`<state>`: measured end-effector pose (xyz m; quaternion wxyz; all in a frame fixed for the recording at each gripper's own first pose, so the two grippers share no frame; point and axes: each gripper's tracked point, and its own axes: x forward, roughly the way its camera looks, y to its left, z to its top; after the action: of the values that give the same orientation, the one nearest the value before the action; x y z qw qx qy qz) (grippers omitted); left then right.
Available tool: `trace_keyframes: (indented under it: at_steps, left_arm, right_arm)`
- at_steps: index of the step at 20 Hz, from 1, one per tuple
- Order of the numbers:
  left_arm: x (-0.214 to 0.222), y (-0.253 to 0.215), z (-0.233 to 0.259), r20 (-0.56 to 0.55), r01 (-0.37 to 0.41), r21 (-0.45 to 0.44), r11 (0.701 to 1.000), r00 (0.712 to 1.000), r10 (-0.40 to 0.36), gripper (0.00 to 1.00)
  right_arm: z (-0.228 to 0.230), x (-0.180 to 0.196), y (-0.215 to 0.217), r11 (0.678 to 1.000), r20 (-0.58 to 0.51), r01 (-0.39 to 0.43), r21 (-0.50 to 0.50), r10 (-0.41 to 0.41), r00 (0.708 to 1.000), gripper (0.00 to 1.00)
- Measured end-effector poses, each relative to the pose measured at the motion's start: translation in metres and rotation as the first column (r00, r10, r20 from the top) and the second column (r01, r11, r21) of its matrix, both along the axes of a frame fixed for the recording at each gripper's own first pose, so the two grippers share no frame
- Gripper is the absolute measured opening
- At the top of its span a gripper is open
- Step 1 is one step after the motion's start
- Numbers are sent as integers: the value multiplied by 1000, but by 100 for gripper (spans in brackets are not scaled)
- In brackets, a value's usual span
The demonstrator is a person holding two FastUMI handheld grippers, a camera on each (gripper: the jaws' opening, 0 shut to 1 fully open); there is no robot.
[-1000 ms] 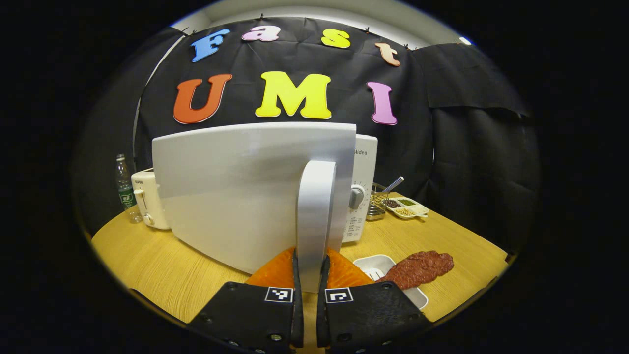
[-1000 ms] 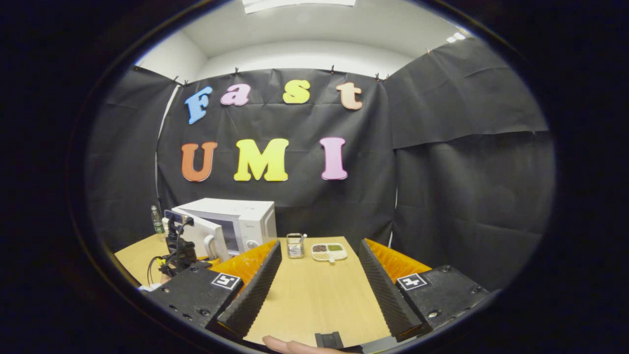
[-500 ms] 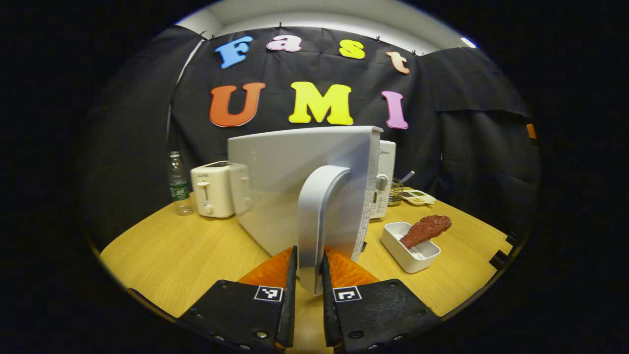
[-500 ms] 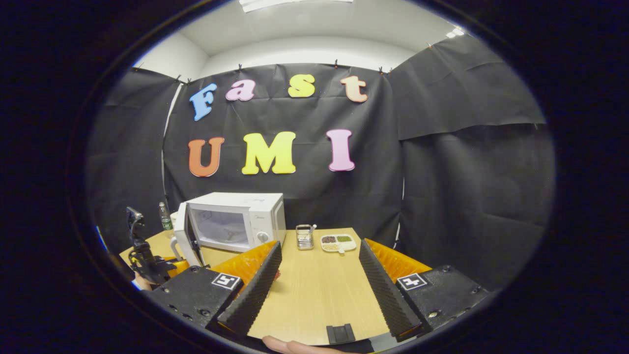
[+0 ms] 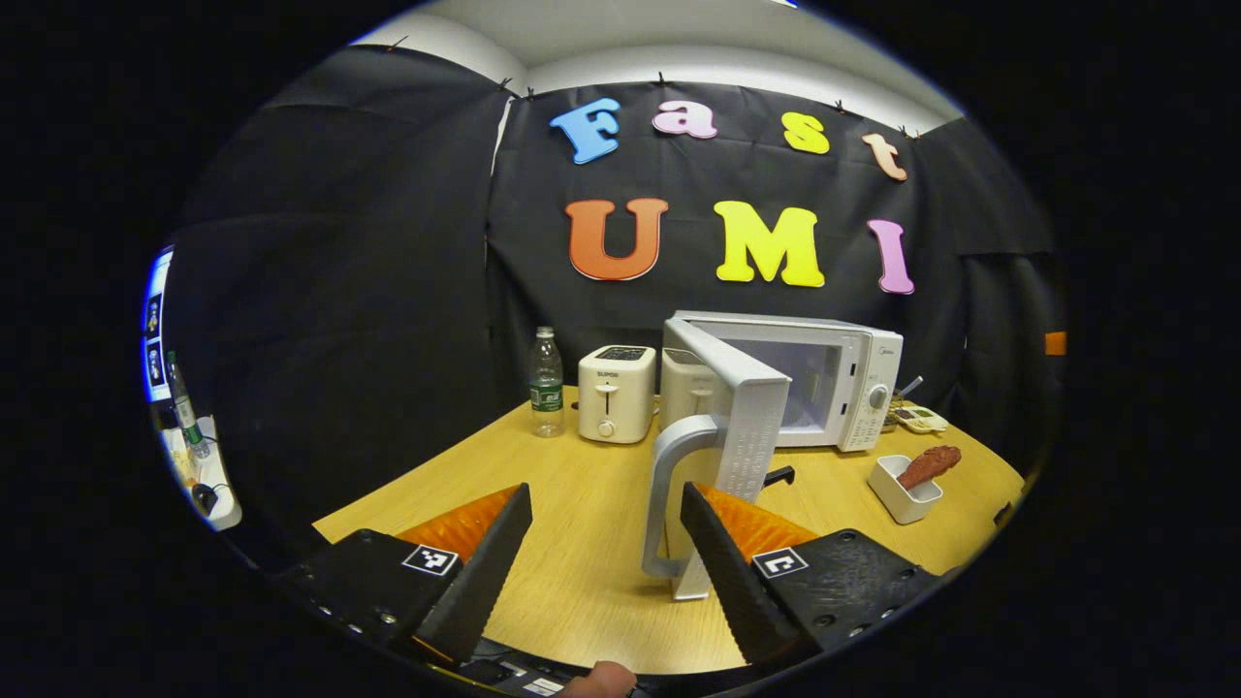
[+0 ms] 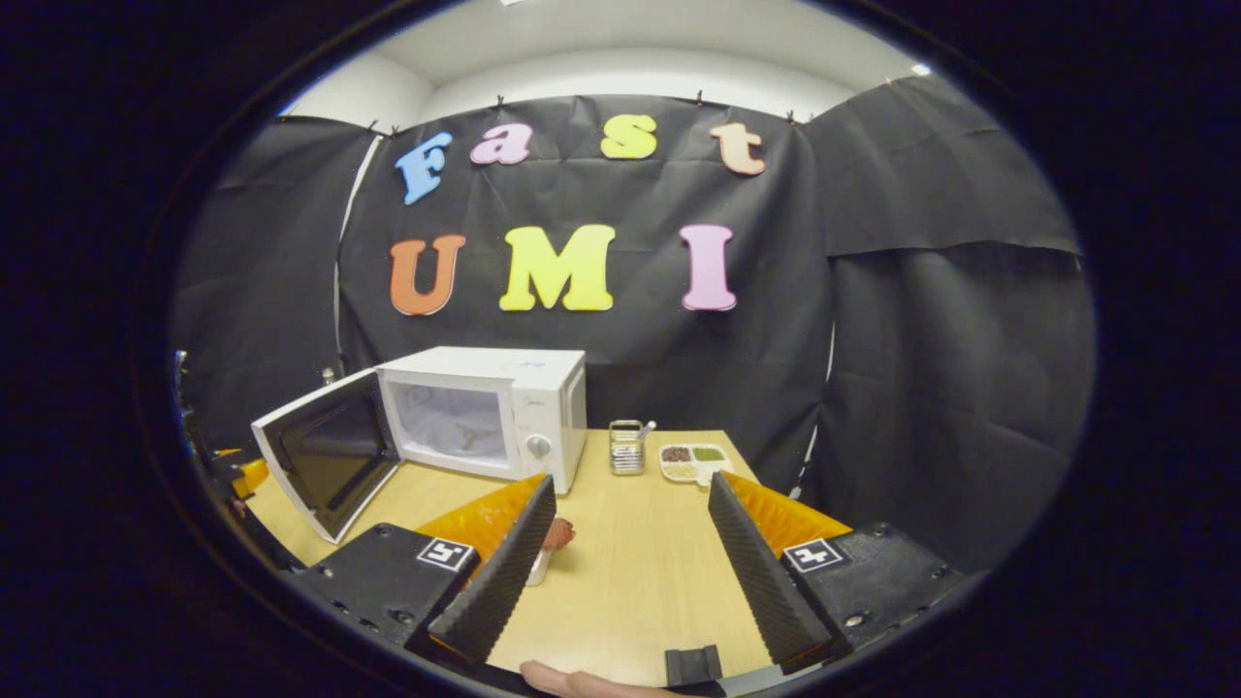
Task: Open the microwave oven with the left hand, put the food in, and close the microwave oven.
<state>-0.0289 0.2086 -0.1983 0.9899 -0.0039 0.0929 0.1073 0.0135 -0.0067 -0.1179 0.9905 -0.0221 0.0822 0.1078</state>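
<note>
The white microwave (image 5: 858, 383) stands at the back of the table with its door (image 5: 751, 422) swung wide. My left gripper (image 5: 606, 548) is open. The door's grey handle (image 5: 661, 499) stands in the gap close to the right finger, and neither finger presses on it. The food, a brown piece of meat (image 5: 929, 464), lies across a small white dish (image 5: 900, 494) to the right of the oven. In the right gripper view the microwave (image 6: 504, 407) shows its bare cavity and dark inner door (image 6: 325, 456). My right gripper (image 6: 625, 548) is open and holds nothing. The meat (image 6: 558, 532) peeks out beside its left finger.
A white toaster (image 5: 616, 393) and a water bottle (image 5: 546, 383) stand left of the oven. A wire cutlery basket (image 6: 627, 448) and a divided seasoning tray (image 6: 693, 462) sit at the back right. Bare wooden table (image 6: 640, 582) lies before the right gripper.
My left gripper let go of the door handle, opened and drew back to the left. The door swung from partly open to wide open. The right gripper dipped a little towards the table.
</note>
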Motion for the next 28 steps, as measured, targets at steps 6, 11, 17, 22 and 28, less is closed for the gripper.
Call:
trace_keyframes:
  at_steps: [6,11,17,22,28]
  left_arm:
    - [-26,36,51,39,-72,-34,997,997,74,94]
    - [-21,27,107,128,-83,-13,996,988,84,94]
    - [6,-10,133,150,-68,-9,998,986,69,94]
    - [18,-44,154,185,-38,15,999,982,35,93]
    - [23,-65,167,225,-23,55,998,974,11,95]
  right_arm:
    - [-31,65,6,1000,-123,3,-25,-6,992,100]
    - [-57,104,19,997,-252,-67,-31,57,966,100]
    - [-99,115,62,961,-502,-257,99,272,821,96]
    - [-127,122,84,925,-608,-290,245,379,698,80]
    - [-158,133,97,886,-654,-252,389,459,601,65]
